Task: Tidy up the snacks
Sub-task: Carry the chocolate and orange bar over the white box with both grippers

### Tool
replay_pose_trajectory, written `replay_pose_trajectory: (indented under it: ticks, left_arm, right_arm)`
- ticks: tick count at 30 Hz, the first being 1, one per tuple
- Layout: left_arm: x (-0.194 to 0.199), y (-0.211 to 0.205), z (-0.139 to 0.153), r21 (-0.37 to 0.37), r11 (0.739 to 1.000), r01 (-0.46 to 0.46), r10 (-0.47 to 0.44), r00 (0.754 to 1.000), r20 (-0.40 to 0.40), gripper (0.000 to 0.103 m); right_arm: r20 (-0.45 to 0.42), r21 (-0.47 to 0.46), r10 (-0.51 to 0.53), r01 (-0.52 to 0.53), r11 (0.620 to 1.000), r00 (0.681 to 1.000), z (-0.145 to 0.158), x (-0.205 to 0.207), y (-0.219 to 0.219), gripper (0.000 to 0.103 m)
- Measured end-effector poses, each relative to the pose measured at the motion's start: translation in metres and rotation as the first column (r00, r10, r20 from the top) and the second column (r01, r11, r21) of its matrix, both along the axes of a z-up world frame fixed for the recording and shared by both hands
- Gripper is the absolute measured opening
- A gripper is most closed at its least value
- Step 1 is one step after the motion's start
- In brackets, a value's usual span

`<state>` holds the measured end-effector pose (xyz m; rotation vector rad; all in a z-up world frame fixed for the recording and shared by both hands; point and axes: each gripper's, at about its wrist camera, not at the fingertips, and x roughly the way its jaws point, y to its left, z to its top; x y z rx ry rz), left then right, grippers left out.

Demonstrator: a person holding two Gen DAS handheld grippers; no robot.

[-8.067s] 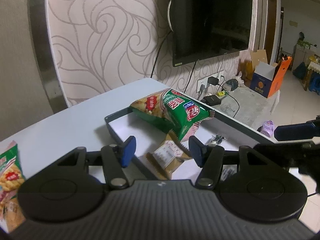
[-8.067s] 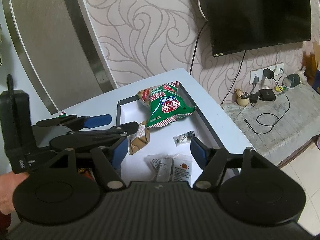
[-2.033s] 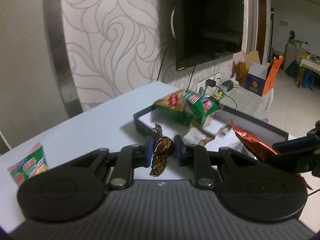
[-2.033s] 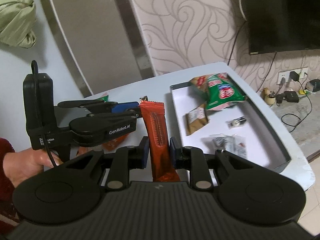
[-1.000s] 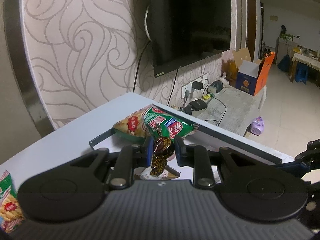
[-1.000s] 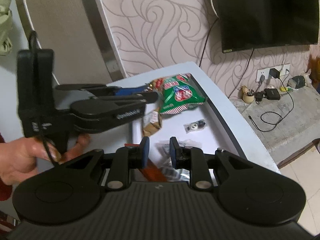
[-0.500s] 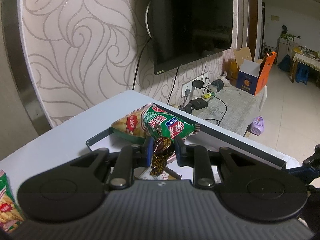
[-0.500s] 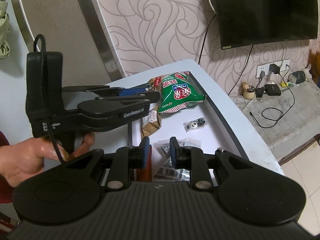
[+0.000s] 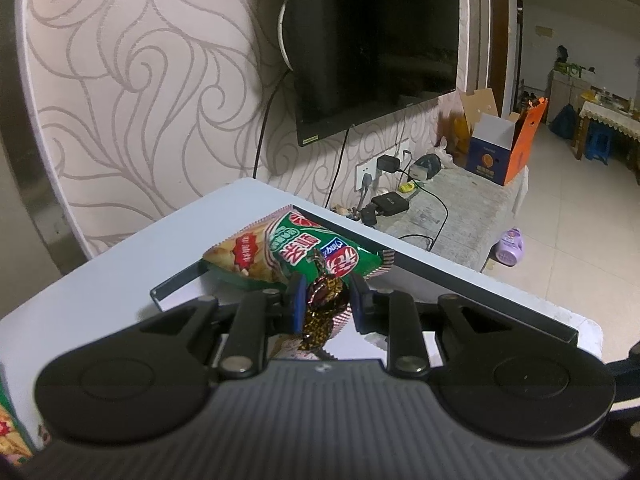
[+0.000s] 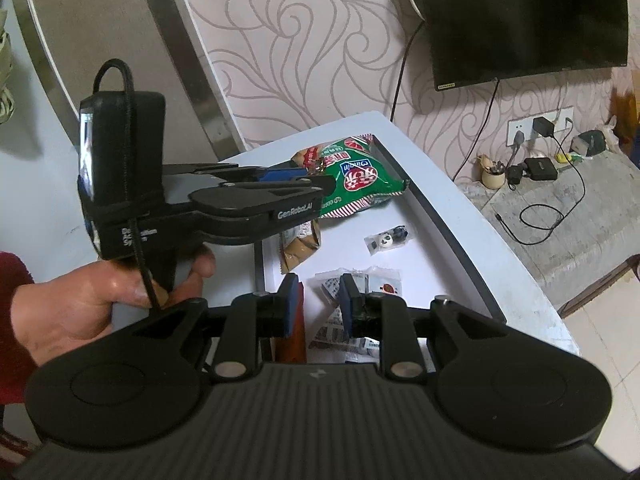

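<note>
We have the left gripper (image 9: 325, 300) pinching a small wrapped candy (image 9: 322, 304) between its blue pads, held in the air over the near end of the tray (image 9: 480, 280) that sits on the white table (image 9: 100, 280). The candy hangs by its middle, one twisted foil tail sticking up and the other dangling below the pads. The right gripper (image 10: 316, 306) hangs over the tray's near part with its jaws drawn close together and nothing between them (a red-brown wrapper lies just under it).

We judge the candy to be very light, with a firm core and crinkly, rather slippery foil. Hold it across the fat middle, as now, since the twisted tails would slip or unwind. It should stand a short drop without harm.

Inside the tray already lie the green snack bag (image 10: 352, 180) at the far end, a tan packet (image 10: 298, 246) beside it, a small panda-print sweet (image 10: 386, 240), and clear-wrapped packets (image 10: 360, 284) nearer us.
</note>
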<state>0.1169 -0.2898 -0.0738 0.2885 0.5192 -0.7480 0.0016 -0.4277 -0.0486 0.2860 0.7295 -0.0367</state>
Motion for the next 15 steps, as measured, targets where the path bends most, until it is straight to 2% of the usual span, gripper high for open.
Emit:
replay_pose_trajectory:
  ticks: [15]
  left_arm:
    - [0.004, -0.0106, 0.0008, 0.008, 1.0, 0.006, -0.006, 1.0, 0.01, 0.027]
  right_arm:
    - [-0.004, 0.023, -0.038, 0.038, 0.999, 0.999, -0.0015, -0.0028, -0.0005, 0.027]
